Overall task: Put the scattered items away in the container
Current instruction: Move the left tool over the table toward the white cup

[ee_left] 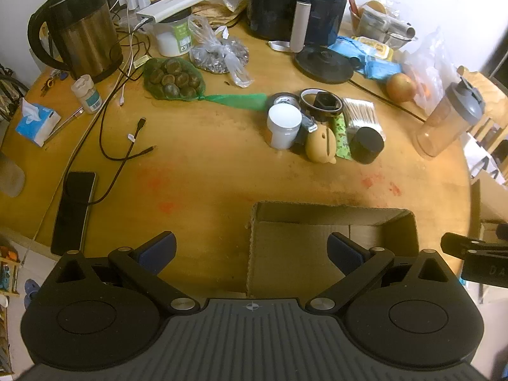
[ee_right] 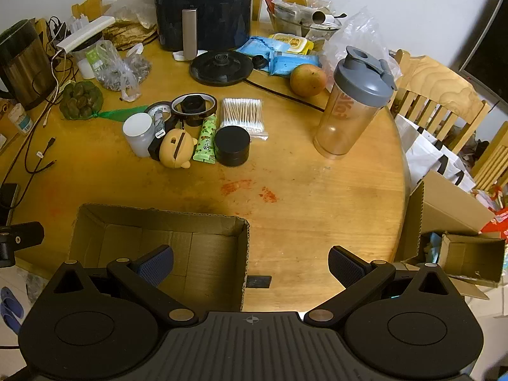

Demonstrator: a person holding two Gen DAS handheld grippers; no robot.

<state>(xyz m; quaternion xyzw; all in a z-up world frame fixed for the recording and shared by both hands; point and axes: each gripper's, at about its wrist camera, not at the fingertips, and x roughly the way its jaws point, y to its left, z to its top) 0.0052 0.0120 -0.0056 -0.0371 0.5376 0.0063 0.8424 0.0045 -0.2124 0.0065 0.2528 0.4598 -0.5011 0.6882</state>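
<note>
An open empty cardboard box (ee_left: 333, 212) (ee_right: 158, 214) sits at the table's near edge. Beyond it is a cluster of small items: a white jar (ee_left: 283, 126) (ee_right: 138, 133), a tan pig-shaped toy (ee_left: 321, 144) (ee_right: 176, 153), a green tube (ee_left: 341, 136) (ee_right: 206, 138), a black round jar (ee_left: 366, 144) (ee_right: 231, 146), a pack of cotton swabs (ee_left: 362, 116) (ee_right: 243, 116) and tape rolls (ee_left: 320, 101) (ee_right: 193, 104). My left gripper (ee_left: 252, 254) is open and empty over the box's left side. My right gripper (ee_right: 250, 265) is open and empty over the box's right edge.
The round wooden table (ee_right: 301, 190) also holds a kettle (ee_left: 79, 28), its base (ee_right: 220, 68), an air fryer (ee_left: 298, 0), a shaker bottle (ee_right: 352, 101), an apple (ee_right: 308, 79), a net bag of nuts (ee_left: 173, 77), cables, a phone (ee_left: 73, 212) and a tissue pack (ee_left: 36, 122). Chairs and boxes stand at the right.
</note>
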